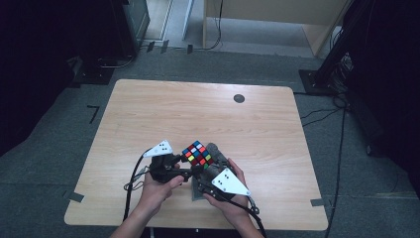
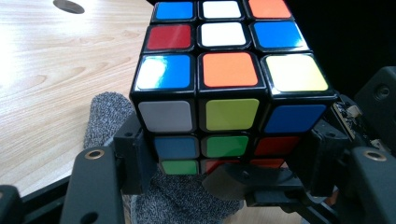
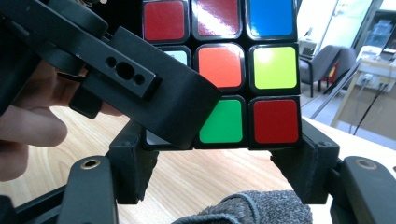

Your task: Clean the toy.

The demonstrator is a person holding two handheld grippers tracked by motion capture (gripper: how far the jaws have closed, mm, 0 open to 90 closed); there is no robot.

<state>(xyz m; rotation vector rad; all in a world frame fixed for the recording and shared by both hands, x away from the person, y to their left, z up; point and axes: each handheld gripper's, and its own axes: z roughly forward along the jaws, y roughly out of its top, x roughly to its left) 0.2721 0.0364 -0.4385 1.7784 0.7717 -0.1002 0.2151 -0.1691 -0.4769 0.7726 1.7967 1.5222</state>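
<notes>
A scrambled Rubik's cube [image 1: 198, 153] is held just above the wooden table [image 1: 198, 109] near its front edge, between my two grippers. My left gripper [image 1: 189, 170] comes in from the left and is shut on the cube [image 2: 229, 74]; its two black pads [image 2: 135, 154] clamp the lower rows. My right gripper [image 1: 207, 169] comes from the right with its pads [image 3: 303, 163] pressed against the bottom corners of the cube [image 3: 224, 70]. One jaw of the left gripper [image 3: 140, 88] crosses the cube's face in the right gripper view.
A grey knitted cloth [image 2: 107, 116] lies under the cube. A black round hole [image 1: 239, 98] marks the far side of the table. Cables trail from both grippers toward the front edge. Dark stands and more cables are on the floor beyond.
</notes>
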